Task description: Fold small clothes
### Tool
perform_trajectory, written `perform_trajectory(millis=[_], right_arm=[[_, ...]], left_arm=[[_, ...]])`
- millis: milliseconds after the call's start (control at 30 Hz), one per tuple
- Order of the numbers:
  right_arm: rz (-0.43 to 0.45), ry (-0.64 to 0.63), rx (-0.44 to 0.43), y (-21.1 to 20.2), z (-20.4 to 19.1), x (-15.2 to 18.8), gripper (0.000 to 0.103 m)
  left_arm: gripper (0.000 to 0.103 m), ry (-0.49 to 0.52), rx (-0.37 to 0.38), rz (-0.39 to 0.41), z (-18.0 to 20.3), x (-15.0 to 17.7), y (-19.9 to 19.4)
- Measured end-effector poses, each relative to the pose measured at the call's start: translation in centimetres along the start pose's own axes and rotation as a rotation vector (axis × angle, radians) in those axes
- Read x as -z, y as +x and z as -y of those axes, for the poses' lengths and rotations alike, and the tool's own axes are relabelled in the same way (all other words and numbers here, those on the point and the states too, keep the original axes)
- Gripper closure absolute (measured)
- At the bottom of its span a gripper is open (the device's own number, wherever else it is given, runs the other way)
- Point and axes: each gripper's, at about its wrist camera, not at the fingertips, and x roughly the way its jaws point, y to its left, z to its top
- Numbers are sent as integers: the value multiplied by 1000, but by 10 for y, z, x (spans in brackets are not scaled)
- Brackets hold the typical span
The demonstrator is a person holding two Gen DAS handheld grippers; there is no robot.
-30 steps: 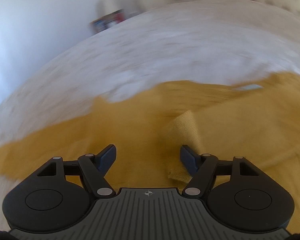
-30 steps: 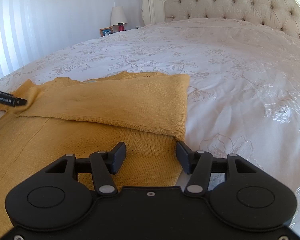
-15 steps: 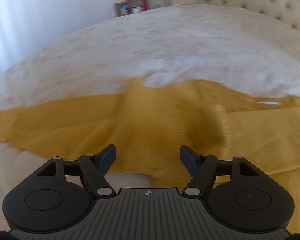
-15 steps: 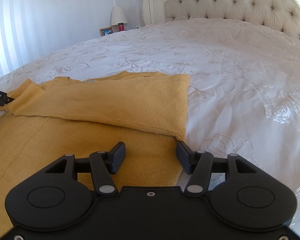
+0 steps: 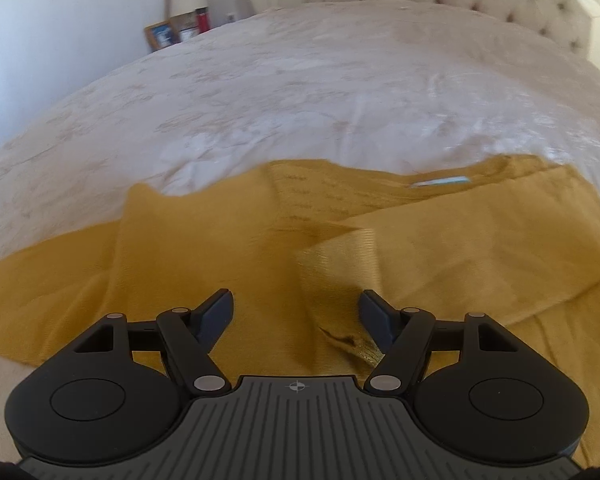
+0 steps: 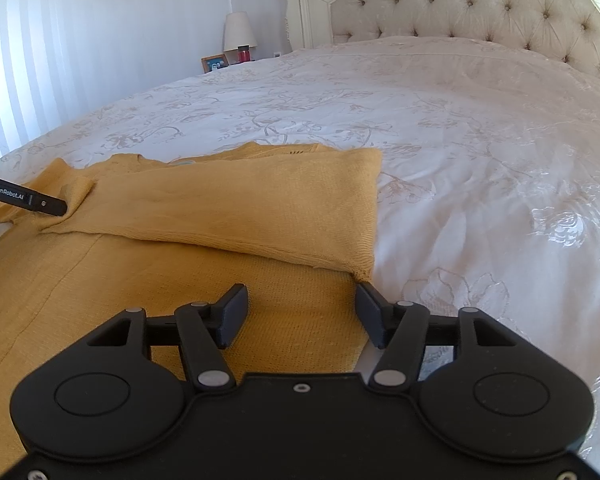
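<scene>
A mustard-yellow knit sweater lies flat on a white bedspread, its neck label at the far edge. One sleeve is folded across the body, with its cuff ending near the middle. My left gripper hovers open just over that cuff, and the cloth lies below the pads, not between them. In the right wrist view one left finger touches the curled cuff. My right gripper stands open over the sweater's right side edge, holding nothing.
The embroidered bedspread stretches far and right of the sweater up to a tufted headboard. A lamp, a red jar and a picture frame stand beside the bed at the back left.
My left gripper drew away to the left, then came back to the sleeve cuff, which now curls up at its tip. The right gripper has stayed in place.
</scene>
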Motion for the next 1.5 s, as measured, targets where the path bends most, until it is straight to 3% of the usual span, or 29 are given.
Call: perform_trajectory(millis=[100,167,267,467,600,700,800,867,967,1067,1100,1167,1200,1267,1500], right_arm=[[0,0,0,0,0,0,39],[0,0,0,0,0,0,39],[0,0,0,0,0,0,39],[0,0,0,1,0,0,38],[0,0,0,1,0,0,38],[0,0,0,1,0,0,38],[0,0,0,1,0,0,38],[0,-1,0,1,0,0,38],[1,0,0,2,0,0,38],[2,0,-5,1,0,0,36],[4,-1,-14,0,0,0,32],[9,-6,-37,-2,-2,1,18],[7,-15,-46,-2,-5,1,14],[-3,-40,-39,-2,-10,1,1],[-51,-51,1,-1,-12,-5,1]], left_arm=[[39,36,50,1,8,3,2],[58,56,68,-8,13,4,5],[75,42,74,10,15,5,4],[81,3,53,41,9,4,-4],[81,4,-16,70,0,3,-8],[81,-14,-89,46,-10,2,-1],[79,-21,-203,-10,-21,4,12],[65,-38,-227,-13,-32,7,16],[61,-79,-193,15,-46,9,7],[58,-106,-94,31,-64,16,-3],[56,-112,-58,34,-70,19,-6],[38,-131,-4,35,-84,26,-12],[35,-142,8,41,-91,30,-15],[26,-158,-10,45,-104,37,-23],[22,-318,-68,69,-169,63,-48]])
